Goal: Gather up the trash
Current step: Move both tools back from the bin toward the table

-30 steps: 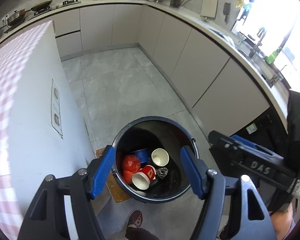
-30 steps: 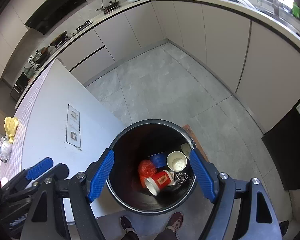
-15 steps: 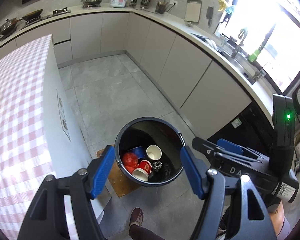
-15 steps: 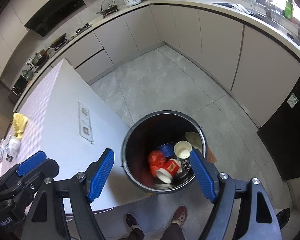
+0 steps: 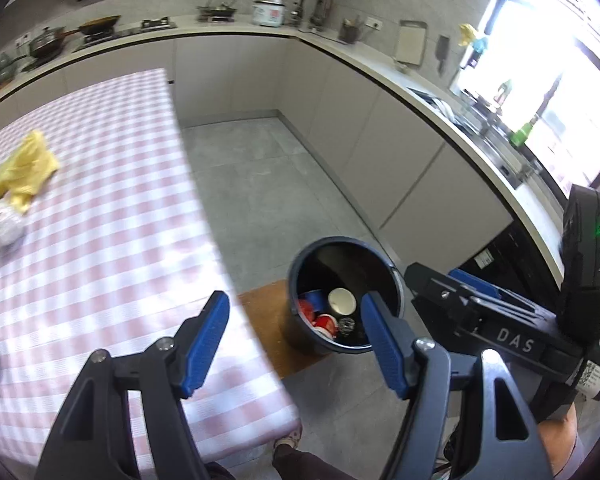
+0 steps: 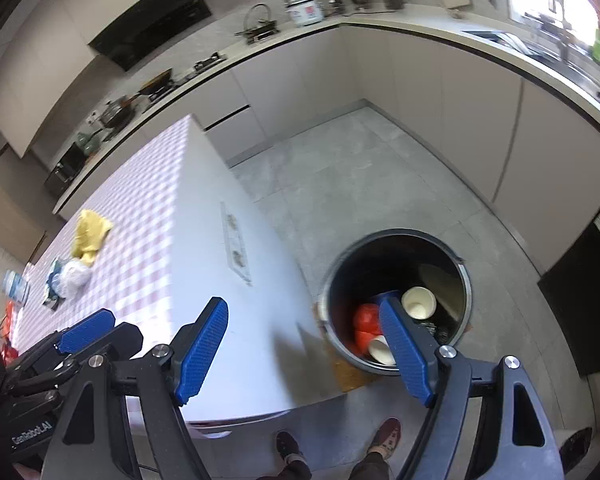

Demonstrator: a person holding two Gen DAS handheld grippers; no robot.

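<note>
Trash bin (image 5: 342, 312) beyond left hand-held gripper (image 5: 294, 338)

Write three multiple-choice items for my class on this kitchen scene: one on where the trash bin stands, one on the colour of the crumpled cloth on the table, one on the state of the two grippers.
1. Where does the trash bin stand?
A. On the floor beside the table
B. On the counter
C. On the table

2. What colour is the cloth on the checked table?
A. Green
B. Yellow
C. Black

3. How are the left gripper and right gripper?
A. Each clamps a cup
B. One holds a bag
C. Both open and empty

Answers: 1 A, the bin sits on grey tiles at the table's edge. 2 B, the cloth is plainly yellow. 3 C, nothing lies between either pair of blue pads.
</note>
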